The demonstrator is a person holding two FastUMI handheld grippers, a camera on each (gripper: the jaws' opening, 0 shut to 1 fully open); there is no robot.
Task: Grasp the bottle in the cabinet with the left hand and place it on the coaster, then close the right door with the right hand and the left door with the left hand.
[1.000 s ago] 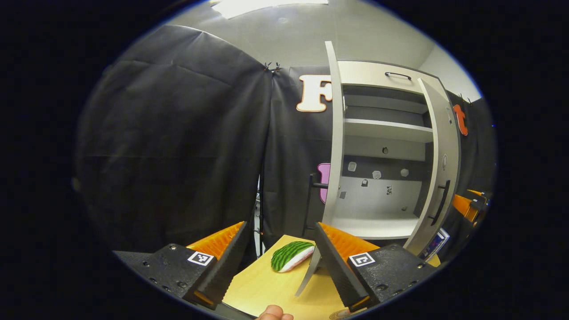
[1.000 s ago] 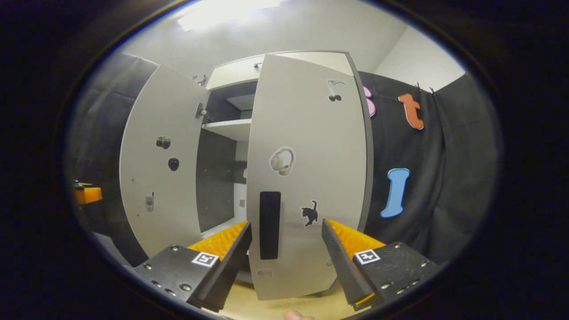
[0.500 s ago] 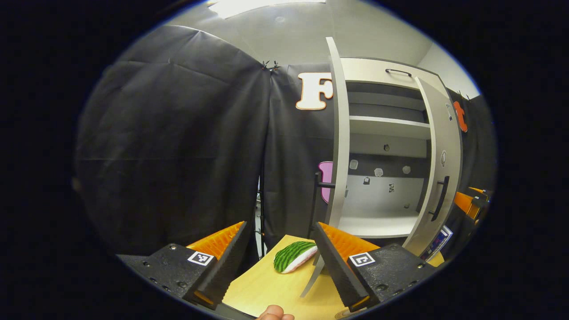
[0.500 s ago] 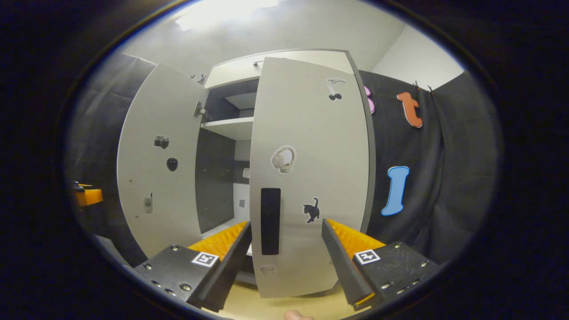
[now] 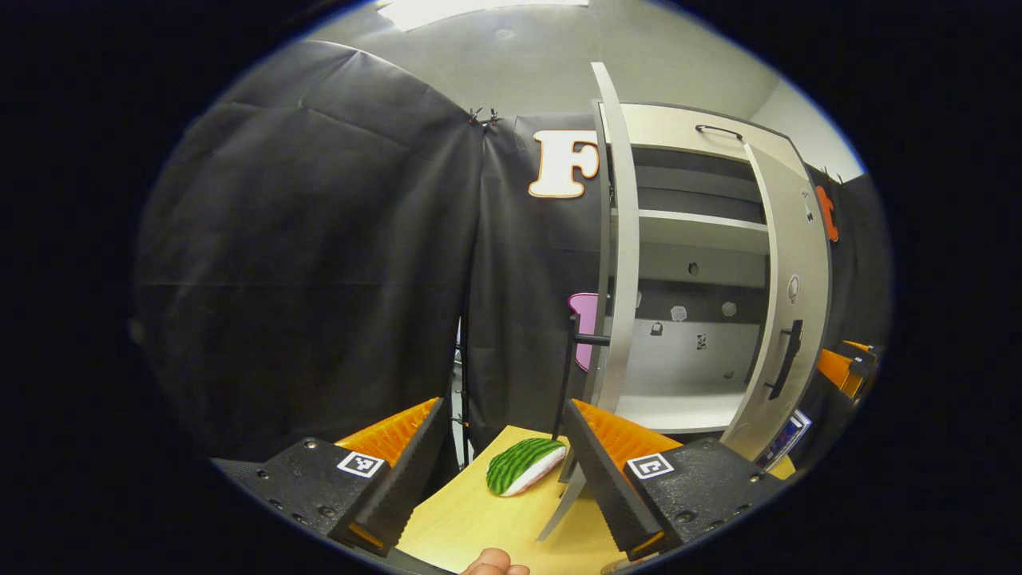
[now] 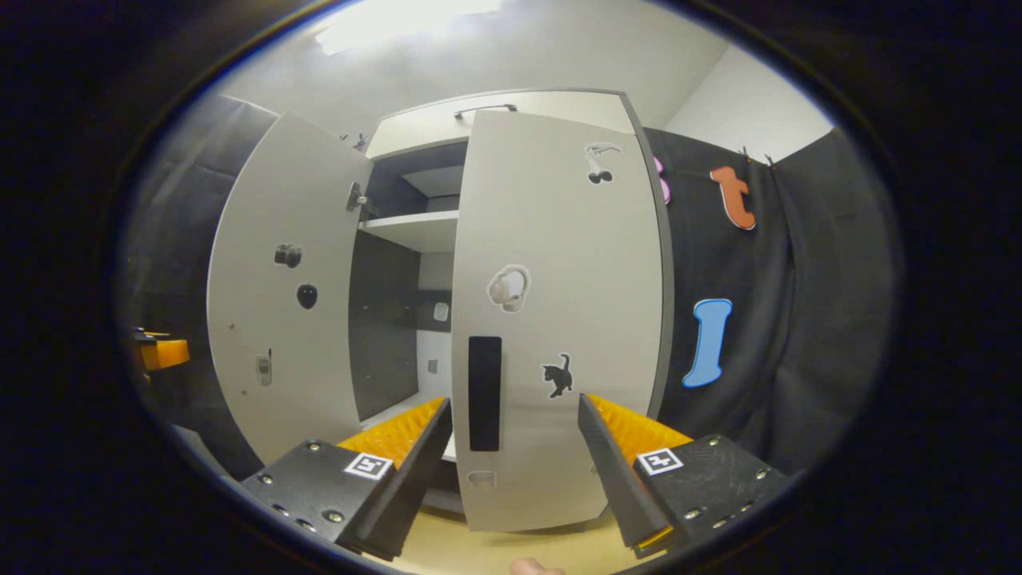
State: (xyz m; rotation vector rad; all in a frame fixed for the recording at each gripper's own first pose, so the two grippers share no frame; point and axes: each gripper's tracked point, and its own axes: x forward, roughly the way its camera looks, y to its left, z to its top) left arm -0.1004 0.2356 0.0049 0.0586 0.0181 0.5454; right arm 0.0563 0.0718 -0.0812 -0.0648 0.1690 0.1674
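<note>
In the left gripper view the white cabinet (image 5: pixel 687 231) stands at the right. Its left door (image 5: pixel 621 263) faces me edge-on, with the black handle (image 5: pixel 576 339) on its outer side. The right door (image 5: pixel 790 295) stands partly swung in. My left gripper (image 5: pixel 503 404) is open, low over the wooden table (image 5: pixel 479 519), just short of the left door's edge. In the right gripper view the right door (image 6: pixel 559 279) is close in front, its black handle (image 6: pixel 485 393) between the open fingers of my right gripper (image 6: pixel 514 399). The left door (image 6: pixel 279 303) stands wide open.
A watermelon-slice object (image 5: pixel 523 465) lies on the table by the left door's foot. The right gripper (image 5: pixel 838 366) shows beyond the right door; the left gripper (image 6: pixel 160 353) shows past the left door. Black cloth walls flank the cabinet. A fingertip (image 5: pixel 491 563) shows at the bottom.
The right door has swung a little further toward the cabinet. The left gripper view has shifted, so the left door's handle side shows more.
</note>
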